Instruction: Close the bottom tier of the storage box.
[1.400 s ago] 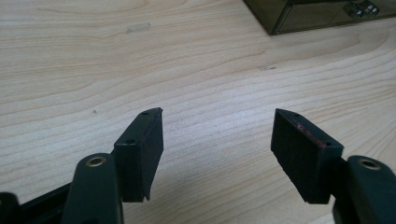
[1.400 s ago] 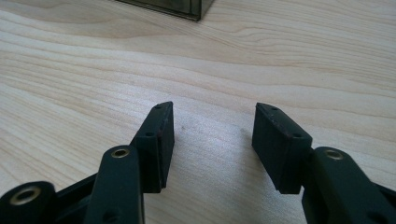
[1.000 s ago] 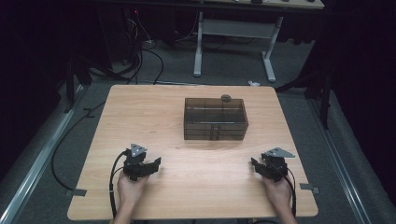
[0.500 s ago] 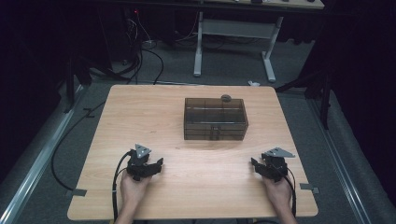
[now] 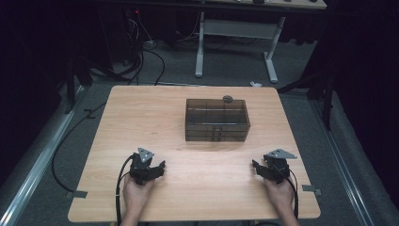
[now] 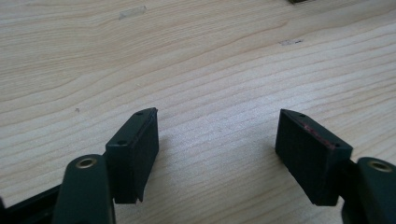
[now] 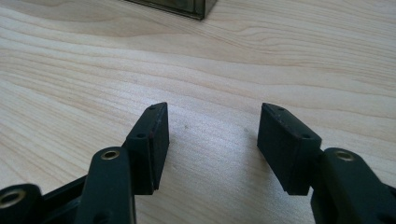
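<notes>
The table (image 5: 141, 117) fills the middle of the high view, pale wood, with a dark see-through box (image 5: 217, 119) standing just above its centre and a small grey round thing (image 5: 227, 99) at the box's far rim; whether that sits on the lid or behind it I cannot tell. Both grippers sit low in the frame, well apart from the box: the left gripper (image 5: 153, 170) at lower left, the right gripper (image 5: 261, 169) at lower right. Each has its jaws apart and has just been opening, with only bare wood between them; in the right gripper view a corner of the box shows at the top edge. The likely trouble is the reach ahead: the box looks light and smooth, so a one-sided push could slide or skew it, or knock the round thing off toward the far edge.
</notes>
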Action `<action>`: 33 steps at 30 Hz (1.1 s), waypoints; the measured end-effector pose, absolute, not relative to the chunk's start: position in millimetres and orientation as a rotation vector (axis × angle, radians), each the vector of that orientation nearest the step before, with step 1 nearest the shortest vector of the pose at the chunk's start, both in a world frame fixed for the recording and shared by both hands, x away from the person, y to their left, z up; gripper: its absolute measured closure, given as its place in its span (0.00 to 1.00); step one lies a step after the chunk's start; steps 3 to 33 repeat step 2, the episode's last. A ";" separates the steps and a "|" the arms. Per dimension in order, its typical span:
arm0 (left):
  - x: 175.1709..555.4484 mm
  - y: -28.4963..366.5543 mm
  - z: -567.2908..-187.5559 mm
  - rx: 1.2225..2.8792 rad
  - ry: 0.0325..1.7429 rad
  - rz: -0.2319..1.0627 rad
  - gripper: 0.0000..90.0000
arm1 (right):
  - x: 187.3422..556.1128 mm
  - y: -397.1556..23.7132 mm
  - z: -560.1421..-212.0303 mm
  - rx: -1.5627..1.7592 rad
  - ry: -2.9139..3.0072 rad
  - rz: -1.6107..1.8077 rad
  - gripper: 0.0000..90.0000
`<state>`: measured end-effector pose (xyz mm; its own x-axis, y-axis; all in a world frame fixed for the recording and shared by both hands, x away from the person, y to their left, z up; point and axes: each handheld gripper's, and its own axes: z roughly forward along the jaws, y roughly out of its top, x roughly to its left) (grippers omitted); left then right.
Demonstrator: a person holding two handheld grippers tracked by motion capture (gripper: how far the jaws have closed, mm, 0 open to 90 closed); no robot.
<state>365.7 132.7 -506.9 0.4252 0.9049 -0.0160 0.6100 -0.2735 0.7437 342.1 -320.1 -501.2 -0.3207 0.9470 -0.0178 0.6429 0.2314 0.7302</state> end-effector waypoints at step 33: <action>365.7 132.7 -506.9 1.995 1.277 0.550 0.34 | 342.2 -319.9 -501.4 1.450 2.051 0.877 0.48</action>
